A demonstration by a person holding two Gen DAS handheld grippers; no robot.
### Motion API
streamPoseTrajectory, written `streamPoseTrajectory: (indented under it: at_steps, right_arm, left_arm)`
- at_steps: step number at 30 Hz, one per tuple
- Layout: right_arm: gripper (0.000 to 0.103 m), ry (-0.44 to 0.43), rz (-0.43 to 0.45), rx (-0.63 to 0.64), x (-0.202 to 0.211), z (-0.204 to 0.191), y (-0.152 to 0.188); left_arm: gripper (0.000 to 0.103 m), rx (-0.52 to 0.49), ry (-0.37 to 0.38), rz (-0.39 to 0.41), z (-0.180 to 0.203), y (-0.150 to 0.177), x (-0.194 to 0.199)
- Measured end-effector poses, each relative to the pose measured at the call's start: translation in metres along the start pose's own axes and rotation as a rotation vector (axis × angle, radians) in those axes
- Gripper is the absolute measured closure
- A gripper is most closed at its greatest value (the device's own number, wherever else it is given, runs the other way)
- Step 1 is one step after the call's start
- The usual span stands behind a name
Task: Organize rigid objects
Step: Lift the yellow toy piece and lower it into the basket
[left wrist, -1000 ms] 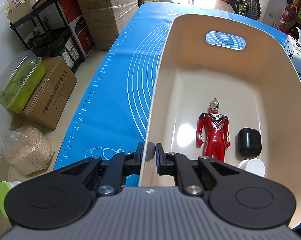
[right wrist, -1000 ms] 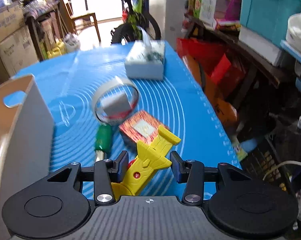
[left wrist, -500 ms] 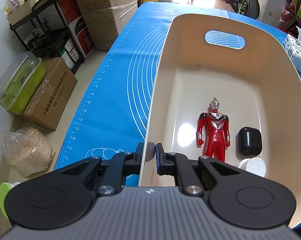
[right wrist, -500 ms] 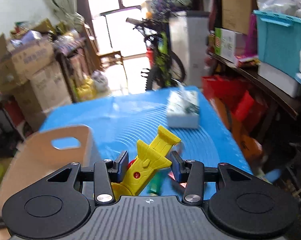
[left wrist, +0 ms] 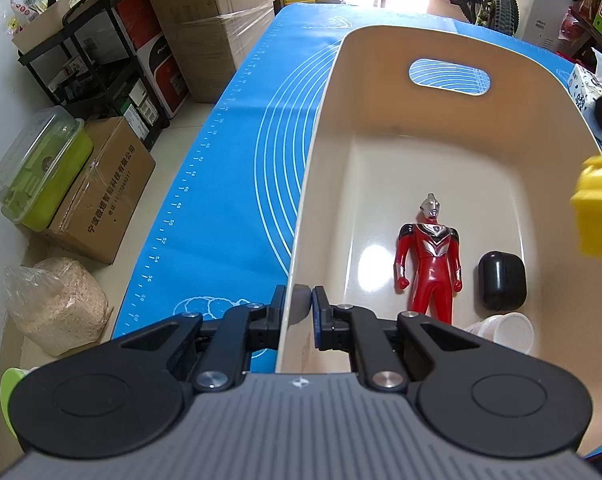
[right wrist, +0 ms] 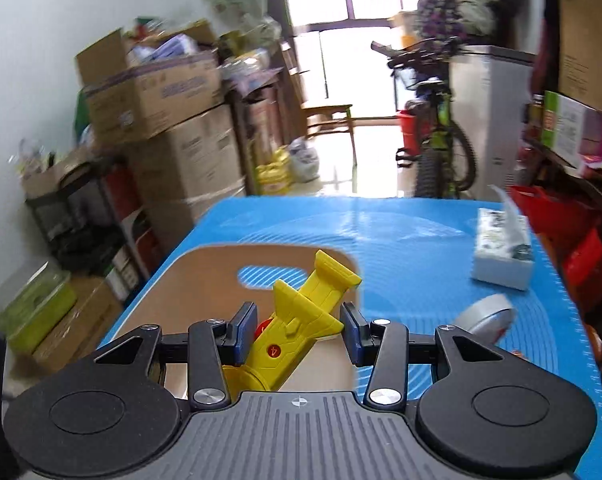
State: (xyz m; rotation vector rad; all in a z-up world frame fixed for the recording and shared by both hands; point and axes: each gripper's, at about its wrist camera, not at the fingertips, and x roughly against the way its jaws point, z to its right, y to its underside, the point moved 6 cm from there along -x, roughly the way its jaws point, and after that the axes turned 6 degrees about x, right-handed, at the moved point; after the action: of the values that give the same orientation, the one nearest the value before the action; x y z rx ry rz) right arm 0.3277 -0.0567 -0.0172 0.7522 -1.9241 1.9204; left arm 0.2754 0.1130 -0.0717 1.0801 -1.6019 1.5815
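With the left gripper [left wrist: 299, 306] pinched on the near rim of the cream plastic bin [left wrist: 449, 46], the right gripper [right wrist: 297, 330] holds a yellow plastic toy [right wrist: 301, 316] above it, gripped off-centre, so it could pivot and fall outside.

You see a cream bin [left wrist: 441, 128] on a blue mat [left wrist: 229, 184] printed with white rings and ruler marks, a red-and-silver figure [left wrist: 429, 256], a glossy black case [left wrist: 502, 280], a white cup [left wrist: 513, 332], and a yellow toy [right wrist: 301, 320] with a red dot.
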Motion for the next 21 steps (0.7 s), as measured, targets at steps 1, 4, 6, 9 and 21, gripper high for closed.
streamPoseTrajectory:
  at_steps: [1, 4, 6, 9, 21]
  right_arm:
    - [0.052, -0.009, -0.013, 0.015, -0.003, -0.006, 0.003]
    - [0.052, -0.028, -0.056, 0.045, -0.009, -0.019, 0.016]
    - [0.052, -0.032, -0.084, 0.060, -0.014, -0.023, 0.023]
    - [0.052, -0.040, -0.125, 0.081, -0.020, -0.028, 0.035]
    - [0.047, -0.089, -0.206, 0.060, -0.027, -0.025, 0.042]
  left_arm:
    - [0.089, 0.000, 0.000, 0.000, 0.000, 0.000, 0.000]
    - [0.089, 0.001, 0.000, 0.000, 0.000, 0.000, 0.000]
    - [0.089, 0.004, 0.002, -0.002, 0.000, 0.000, 0.000]
    - [0.089, 0.002, 0.000, -0.001, 0.002, 0.000, 0.000]
    - [0.088, -0.002, -0.007, 0.001, 0.001, 0.001, -0.001]
